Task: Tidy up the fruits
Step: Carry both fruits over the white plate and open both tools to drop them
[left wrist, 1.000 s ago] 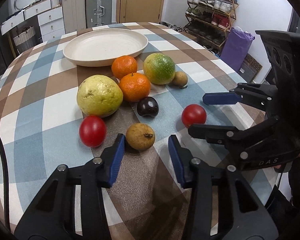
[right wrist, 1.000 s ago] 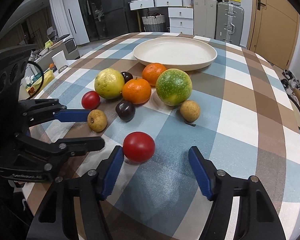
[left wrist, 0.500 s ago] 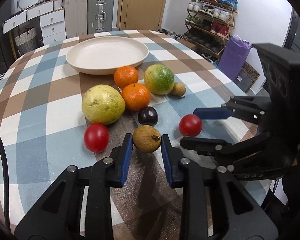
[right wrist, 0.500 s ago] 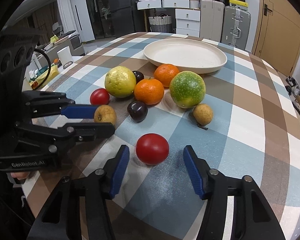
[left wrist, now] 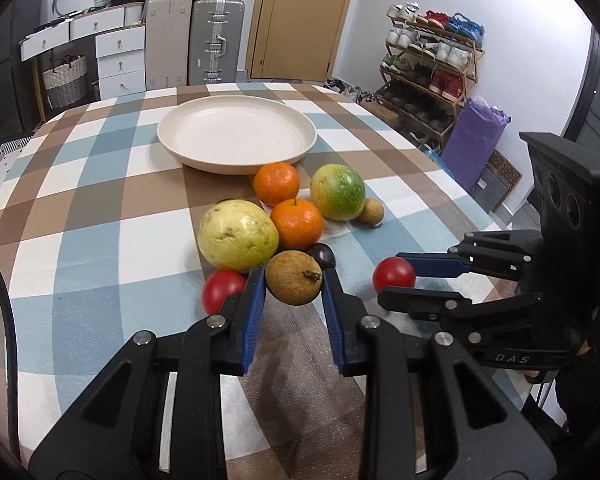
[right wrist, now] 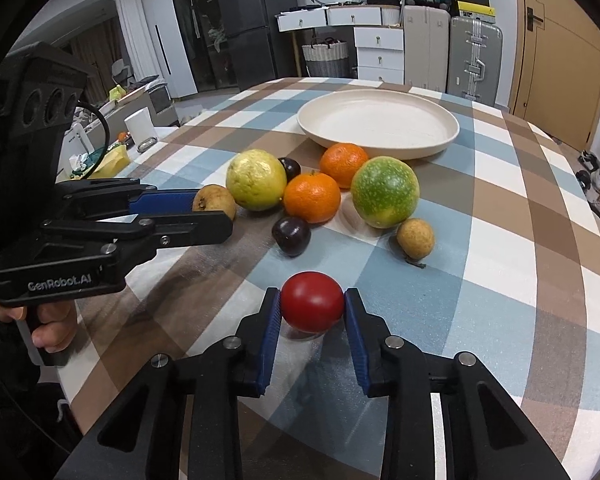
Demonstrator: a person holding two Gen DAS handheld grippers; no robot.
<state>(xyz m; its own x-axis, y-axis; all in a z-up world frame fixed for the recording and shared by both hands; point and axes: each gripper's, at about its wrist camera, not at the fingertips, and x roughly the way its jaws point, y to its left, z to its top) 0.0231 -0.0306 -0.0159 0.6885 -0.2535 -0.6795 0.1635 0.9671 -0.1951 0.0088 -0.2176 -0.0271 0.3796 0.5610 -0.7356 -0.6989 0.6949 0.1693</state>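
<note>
My left gripper [left wrist: 294, 286] is shut on a brown round fruit [left wrist: 294, 283], seemingly lifted a little off the checked tablecloth. My right gripper [right wrist: 312, 307] is shut on a red tomato [right wrist: 312, 306] near the table's front; it also shows in the left wrist view [left wrist: 394, 274]. A second tomato [left wrist: 222, 294] lies left of my left fingers. Behind are a yellow guava [left wrist: 238, 242], two oranges [left wrist: 296, 224] [left wrist: 276, 183], a green-yellow fruit [left wrist: 337, 192], a dark plum [left wrist: 322, 255] and a small brown fruit [left wrist: 371, 211]. A cream plate [left wrist: 236, 134] stands beyond them, empty.
The round table [right wrist: 520, 280] drops off at right and front. A second dark plum [right wrist: 290, 168] sits behind the guava. A shoe rack [left wrist: 432, 68], drawers and suitcases [left wrist: 216, 44] stand beyond the table. A side table with a white cup [right wrist: 140, 126] is at left.
Both grippers closed: the left one on the brown fruit, the right one on the tomato. The left gripper has also risen and moved forward with its fruit.
</note>
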